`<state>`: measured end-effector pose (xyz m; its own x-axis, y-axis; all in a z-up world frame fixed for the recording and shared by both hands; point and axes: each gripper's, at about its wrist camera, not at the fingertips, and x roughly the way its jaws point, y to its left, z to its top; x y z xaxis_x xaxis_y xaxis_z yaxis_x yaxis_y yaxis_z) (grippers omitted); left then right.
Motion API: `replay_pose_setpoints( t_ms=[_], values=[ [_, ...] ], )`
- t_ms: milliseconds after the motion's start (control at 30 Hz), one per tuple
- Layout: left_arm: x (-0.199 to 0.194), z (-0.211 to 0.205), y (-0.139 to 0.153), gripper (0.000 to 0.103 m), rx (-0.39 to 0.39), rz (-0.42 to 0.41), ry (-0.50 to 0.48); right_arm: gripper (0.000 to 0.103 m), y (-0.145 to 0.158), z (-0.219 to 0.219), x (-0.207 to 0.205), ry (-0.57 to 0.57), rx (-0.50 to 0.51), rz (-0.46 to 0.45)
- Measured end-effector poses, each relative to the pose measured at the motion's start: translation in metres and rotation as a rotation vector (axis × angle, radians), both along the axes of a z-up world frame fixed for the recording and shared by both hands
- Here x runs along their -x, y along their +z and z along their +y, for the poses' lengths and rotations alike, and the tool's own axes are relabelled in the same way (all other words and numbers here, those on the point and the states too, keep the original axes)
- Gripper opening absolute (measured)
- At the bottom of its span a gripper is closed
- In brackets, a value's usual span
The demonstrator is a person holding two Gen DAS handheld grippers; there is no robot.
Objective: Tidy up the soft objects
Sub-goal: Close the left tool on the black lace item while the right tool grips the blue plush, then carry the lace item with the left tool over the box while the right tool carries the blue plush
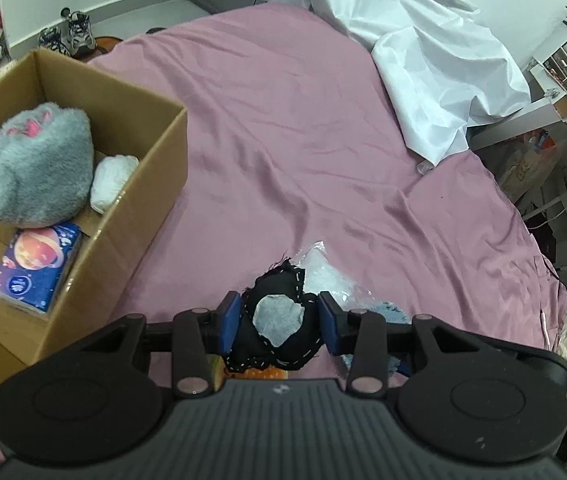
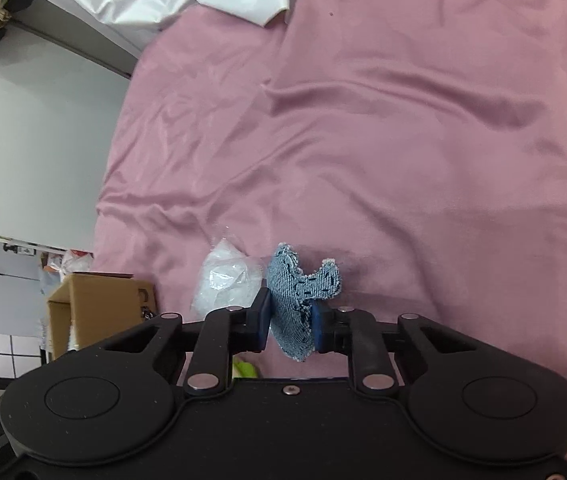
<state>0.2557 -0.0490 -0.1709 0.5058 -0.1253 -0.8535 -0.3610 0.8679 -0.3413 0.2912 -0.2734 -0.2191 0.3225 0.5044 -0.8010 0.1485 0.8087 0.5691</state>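
My left gripper [image 1: 279, 322] is shut on a black stitched fabric toy [image 1: 279, 344] with a grey patch, held low over the pink bedsheet [image 1: 283, 140]. My right gripper [image 2: 291, 322] is shut on a blue denim fabric toy [image 2: 297, 300] just above the sheet [image 2: 403, 140]. A clear plastic bag of white stuffing [image 2: 227, 280] lies on the sheet beside the denim toy; it also shows in the left wrist view [image 1: 323, 272]. An open cardboard box [image 1: 155, 168] at the left holds a grey plush [image 1: 35, 168], a white bundle [image 1: 111, 180] and a blue tissue pack [image 1: 35, 268].
A white sheet [image 1: 423, 52] is heaped at the far right of the bed. Shelves and clutter [image 1: 563, 92] stand past the bed's right edge. Shoes [image 1: 71, 32] sit on the floor beyond the box. A second cardboard box [image 2: 99, 308] stands off the bed.
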Motion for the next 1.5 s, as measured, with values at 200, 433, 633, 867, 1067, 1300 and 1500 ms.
replay_pose_setpoints(
  t_ms=[200,433,633,867,1067,1300,1500],
  values=[
    [0.011,-0.002,0.012,0.041,-0.033,-0.014,-0.002,0.020,0.017,-0.010,0.010,-0.029,-0.010,-0.048],
    [0.022,-0.003,0.032,0.041,-0.073,-0.038,0.009,0.020,0.036,-0.013,0.021,-0.028,-0.042,-0.109],
    [0.032,0.000,0.052,0.041,-0.106,-0.069,0.029,0.020,0.050,-0.008,0.028,0.008,-0.075,-0.163],
    [0.044,0.008,0.072,0.041,-0.145,-0.091,0.055,0.020,0.068,-0.003,0.035,0.043,-0.094,-0.230],
    [0.054,0.020,0.085,0.041,-0.166,-0.113,0.086,0.020,0.085,0.004,0.042,0.067,-0.111,-0.295],
    [0.067,0.039,0.094,0.041,-0.174,-0.130,0.130,0.020,0.100,0.014,0.050,0.097,-0.116,-0.350],
    [0.076,0.056,0.098,0.041,-0.175,-0.138,0.157,0.020,0.111,0.028,0.057,0.124,-0.124,-0.397]
  ],
)
